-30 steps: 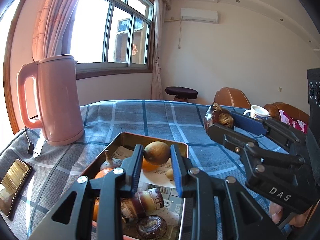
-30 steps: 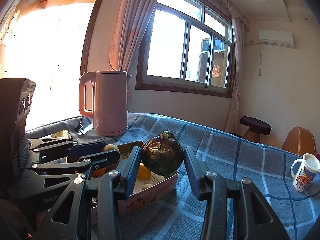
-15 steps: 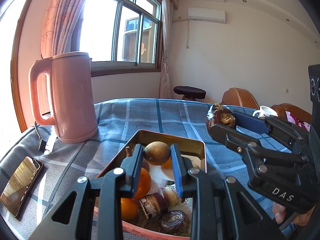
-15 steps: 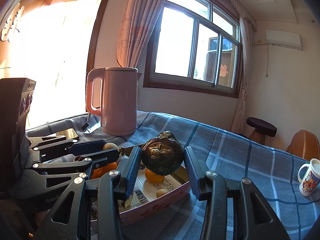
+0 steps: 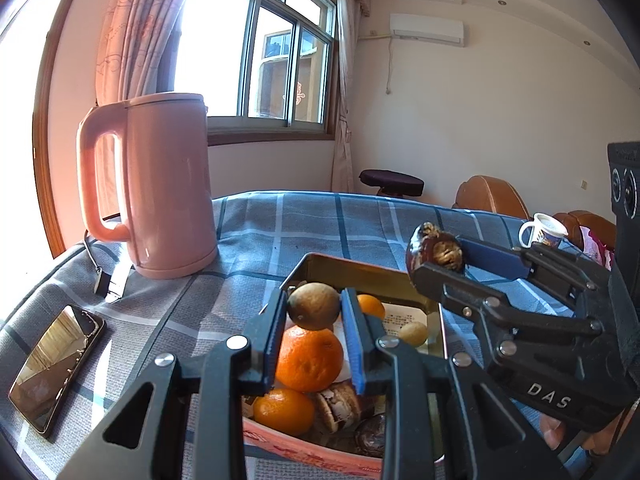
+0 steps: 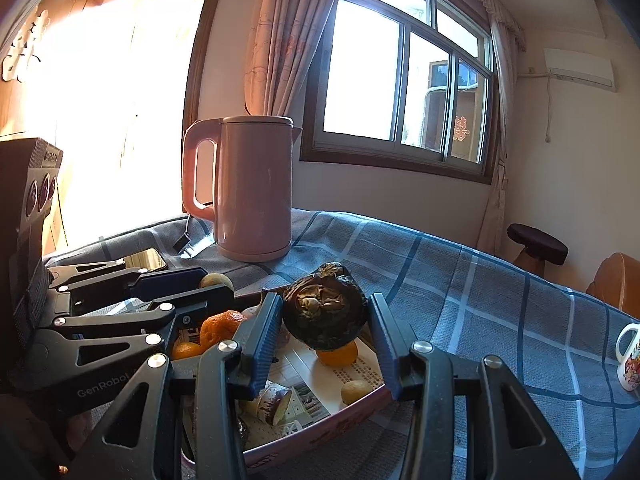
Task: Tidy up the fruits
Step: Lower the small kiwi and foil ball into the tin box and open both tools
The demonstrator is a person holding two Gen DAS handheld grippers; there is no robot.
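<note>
The left claw (image 5: 314, 312) is clamped on 1 small brown-green round fruit (image 5: 314, 306), held above the tin (image 5: 360, 270) over the oranges (image 5: 309, 358) at its left side. Lower this fruit into a bare spot on the paper lining before releasing; dropping it onto the rounded oranges would probably let it roll. The right claw (image 6: 325, 320) grips 1 dark, wrinkled fruit (image 6: 325, 314) between both pads, above the middle of the tin, which sits on the checked surface (image 6: 460, 300) near the pink kettle (image 6: 248, 188). Keep the 2 claws apart while descending, since they stand close together, and clear the tin's rim. Open each claw only once its fruit rests on the lining.
</note>
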